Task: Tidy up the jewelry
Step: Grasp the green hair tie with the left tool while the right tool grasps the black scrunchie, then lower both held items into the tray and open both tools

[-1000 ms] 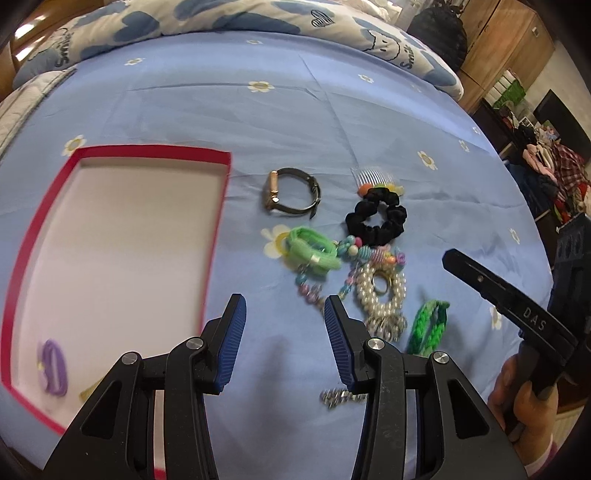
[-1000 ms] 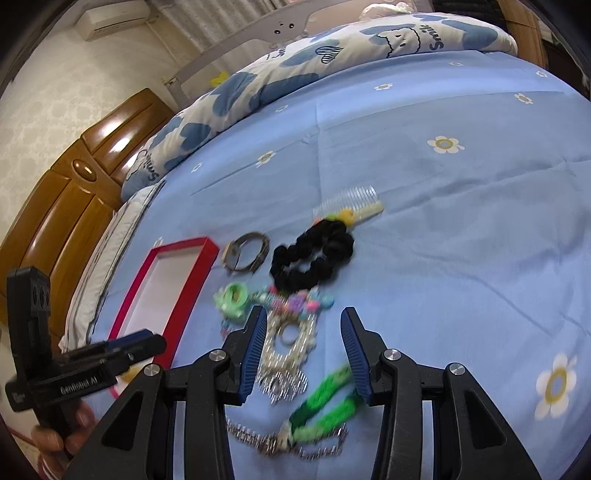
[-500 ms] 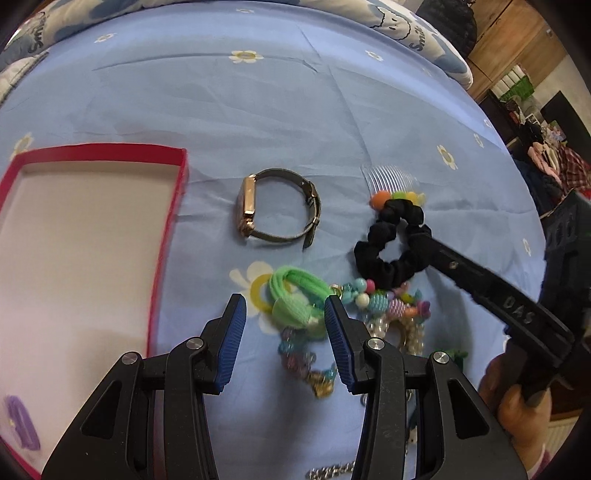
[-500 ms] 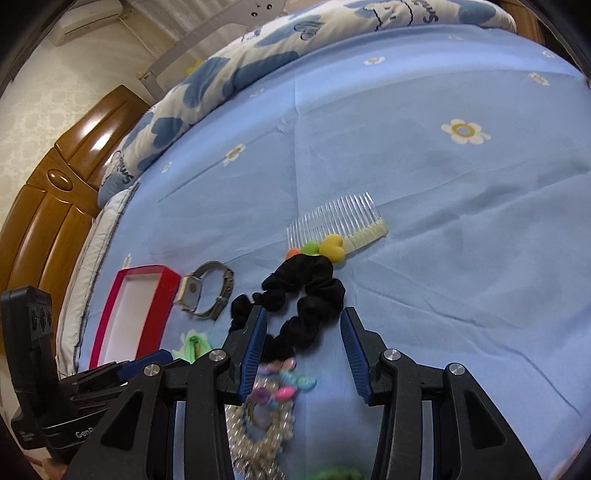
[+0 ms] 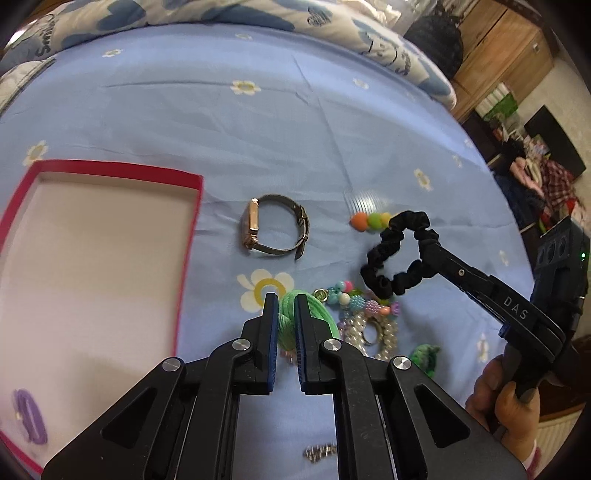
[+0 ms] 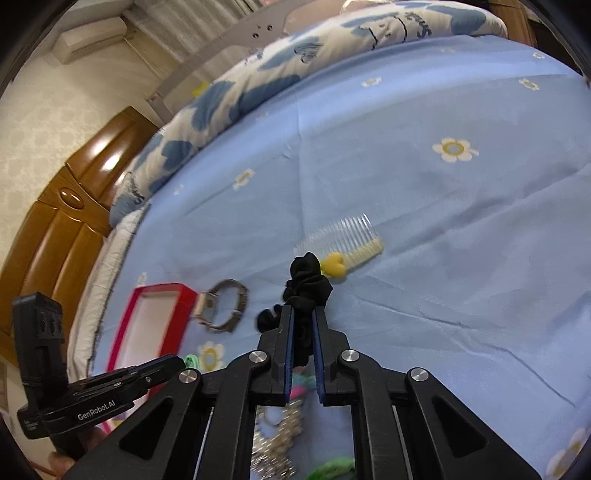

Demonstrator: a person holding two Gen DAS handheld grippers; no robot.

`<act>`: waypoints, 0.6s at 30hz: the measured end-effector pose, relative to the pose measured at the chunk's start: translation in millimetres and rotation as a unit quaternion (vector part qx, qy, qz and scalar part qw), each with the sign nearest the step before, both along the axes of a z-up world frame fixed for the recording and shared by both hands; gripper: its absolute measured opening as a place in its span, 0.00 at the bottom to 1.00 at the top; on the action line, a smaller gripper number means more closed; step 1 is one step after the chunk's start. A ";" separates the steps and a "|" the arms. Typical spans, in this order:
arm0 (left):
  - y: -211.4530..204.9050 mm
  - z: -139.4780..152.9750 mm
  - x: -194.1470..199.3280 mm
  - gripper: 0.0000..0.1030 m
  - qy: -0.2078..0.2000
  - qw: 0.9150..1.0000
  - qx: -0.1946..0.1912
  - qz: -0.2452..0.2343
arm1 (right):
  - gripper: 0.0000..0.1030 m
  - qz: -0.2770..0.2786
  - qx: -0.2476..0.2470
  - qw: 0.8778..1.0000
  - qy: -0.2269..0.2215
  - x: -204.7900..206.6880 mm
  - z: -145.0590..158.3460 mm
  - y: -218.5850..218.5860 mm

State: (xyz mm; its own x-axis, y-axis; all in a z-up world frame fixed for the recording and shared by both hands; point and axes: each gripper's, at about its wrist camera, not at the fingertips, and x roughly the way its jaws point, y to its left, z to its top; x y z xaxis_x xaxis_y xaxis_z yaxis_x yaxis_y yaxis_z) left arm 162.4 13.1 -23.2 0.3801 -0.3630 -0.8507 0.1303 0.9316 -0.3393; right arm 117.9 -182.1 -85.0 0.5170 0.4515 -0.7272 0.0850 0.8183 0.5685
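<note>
Covering the bed, a blue daisy-print sheet (image 5: 258, 122) meets wooden cabinets (image 6: 55, 229); beside the red tray (image 5: 192, 221) and wristwatch (image 5: 273, 230), the right gripper (image 6: 303, 317) clamps the black scrunchie (image 6: 308, 280), the left gripper (image 5: 283, 306) pinches the green hair tie (image 5: 321, 314)

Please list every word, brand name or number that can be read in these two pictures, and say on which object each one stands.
"DAS": on the right gripper, along its arm, left wrist view.
"GenRobot.AI": on the left gripper, along its side, right wrist view.
"Smile": seemingly printed on the quilt, partly cut off and warped.
Small white text on the left gripper's lower end: too small to read.
No numbers are legible.
</note>
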 end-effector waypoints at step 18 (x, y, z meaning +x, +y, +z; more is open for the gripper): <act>91.2 36.0 -55.0 0.07 -0.038 0.995 -0.002 0.089 | 0.08 0.080 0.054 0.995 -0.035 -33.4 48.4 81.9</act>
State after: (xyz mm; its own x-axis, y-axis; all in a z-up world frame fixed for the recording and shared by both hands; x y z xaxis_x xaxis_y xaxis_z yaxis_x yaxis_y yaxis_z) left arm 107.4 104.3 12.8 0.5014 -0.2884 -0.8158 -0.0112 0.9406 -0.3394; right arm 84.5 -100.2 -36.6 0.4804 0.6051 -0.6349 -0.0838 0.7522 0.6535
